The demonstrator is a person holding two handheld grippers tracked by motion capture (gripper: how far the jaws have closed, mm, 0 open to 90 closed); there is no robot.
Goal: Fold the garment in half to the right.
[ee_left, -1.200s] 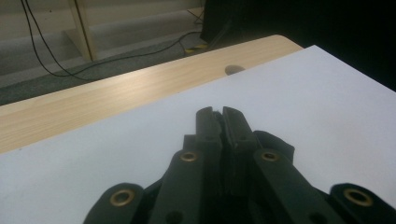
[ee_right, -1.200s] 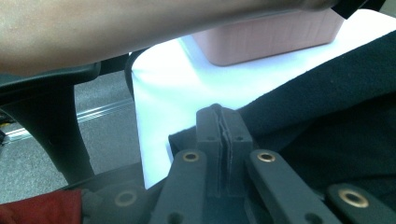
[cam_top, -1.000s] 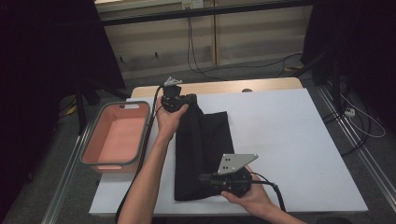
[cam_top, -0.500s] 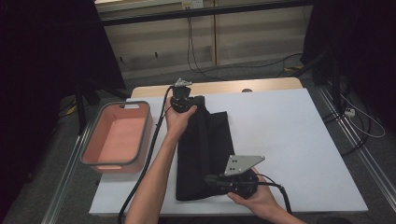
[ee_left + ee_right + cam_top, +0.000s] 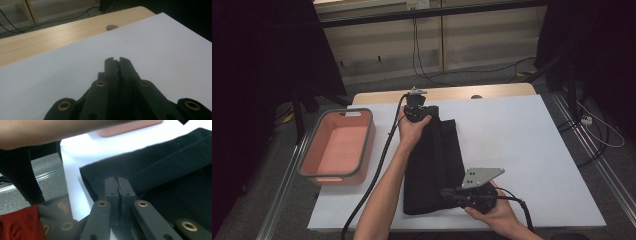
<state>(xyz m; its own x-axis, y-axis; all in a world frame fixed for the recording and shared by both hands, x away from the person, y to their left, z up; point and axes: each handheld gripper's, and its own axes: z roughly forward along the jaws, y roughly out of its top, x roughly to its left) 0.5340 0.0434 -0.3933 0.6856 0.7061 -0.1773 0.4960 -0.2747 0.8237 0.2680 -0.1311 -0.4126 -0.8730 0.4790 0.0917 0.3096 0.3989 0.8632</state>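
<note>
Shifted rightward, both hand-held grippers, left [image 5: 416, 111] and right [image 5: 451, 192], stay clamped on unlabelled black cloth [image 5: 437, 165].

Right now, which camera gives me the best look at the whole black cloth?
The high view: it shows the black cloth laid out lengthwise on the white table, both ends visible. The right gripper view gives only a close-up of one corner and a fold. The left gripper view looks across bare table.

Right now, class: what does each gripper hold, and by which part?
Both grip the black cloth: the left gripper pinches its far end, the right gripper its near edge. Both pairs of jaws are shut.
</note>
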